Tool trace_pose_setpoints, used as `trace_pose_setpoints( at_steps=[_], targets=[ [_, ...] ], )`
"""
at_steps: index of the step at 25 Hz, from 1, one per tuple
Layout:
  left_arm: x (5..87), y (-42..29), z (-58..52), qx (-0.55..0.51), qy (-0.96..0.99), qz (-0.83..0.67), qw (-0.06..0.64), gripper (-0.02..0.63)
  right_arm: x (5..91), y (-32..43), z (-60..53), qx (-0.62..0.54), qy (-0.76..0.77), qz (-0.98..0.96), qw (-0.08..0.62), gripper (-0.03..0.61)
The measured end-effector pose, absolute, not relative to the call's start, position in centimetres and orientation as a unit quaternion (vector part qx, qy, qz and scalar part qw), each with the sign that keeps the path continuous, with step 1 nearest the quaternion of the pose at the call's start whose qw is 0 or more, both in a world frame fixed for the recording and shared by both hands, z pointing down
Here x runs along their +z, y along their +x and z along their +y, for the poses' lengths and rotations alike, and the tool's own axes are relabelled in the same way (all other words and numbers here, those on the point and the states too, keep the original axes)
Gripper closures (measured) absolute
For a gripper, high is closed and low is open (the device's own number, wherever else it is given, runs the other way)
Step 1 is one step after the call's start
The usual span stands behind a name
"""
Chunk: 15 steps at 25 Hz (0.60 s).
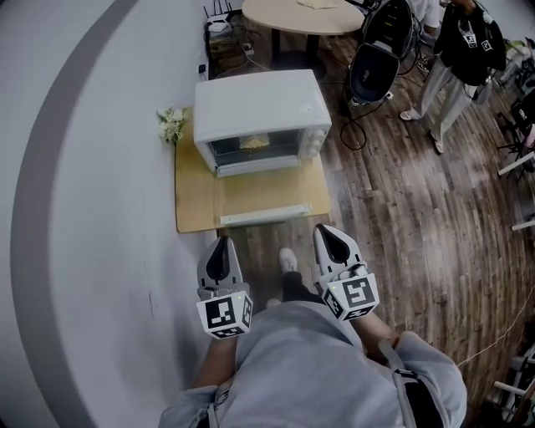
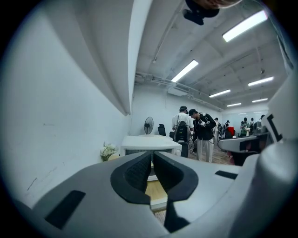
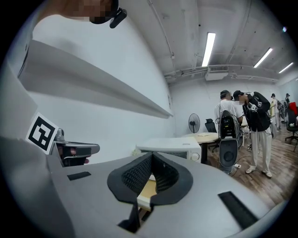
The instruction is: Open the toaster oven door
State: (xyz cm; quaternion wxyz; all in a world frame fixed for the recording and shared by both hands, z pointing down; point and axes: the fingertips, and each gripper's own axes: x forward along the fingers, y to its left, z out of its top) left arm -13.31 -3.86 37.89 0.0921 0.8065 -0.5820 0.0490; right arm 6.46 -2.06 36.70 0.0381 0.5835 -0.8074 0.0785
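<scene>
A white toaster oven (image 1: 259, 109) stands on a low wooden table (image 1: 194, 196) against the wall. Its glass door (image 1: 263, 194) hangs down flat toward me, with the white handle bar (image 1: 266, 215) at the front edge; something pale lies inside. My left gripper (image 1: 221, 244) and right gripper (image 1: 328, 232) are both shut and empty, side by side near my body, short of the table's near edge and apart from the door. The left gripper (image 2: 152, 155) points at the oven (image 2: 149, 143). So does the right gripper (image 3: 152, 158), with the oven (image 3: 174, 146) beyond its tips.
A small bunch of white flowers (image 1: 172, 124) sits left of the oven by the curved white wall. Behind it are a round table (image 1: 301, 15), a dark backpack (image 1: 376, 58) and a standing person (image 1: 464, 50) on the wood floor. Cables trail right of the oven.
</scene>
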Motion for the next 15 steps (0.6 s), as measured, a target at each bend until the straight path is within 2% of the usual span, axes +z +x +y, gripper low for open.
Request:
trace_pose_setpoints(
  at_steps=[15],
  targets=[
    [37.3, -13.7, -3.9, 0.041, 0.806, -0.584, 0.086, 0.598, 36.5, 5.1, -1.8, 0.068, 0.574, -0.815, 0.047, 0.580]
  ],
)
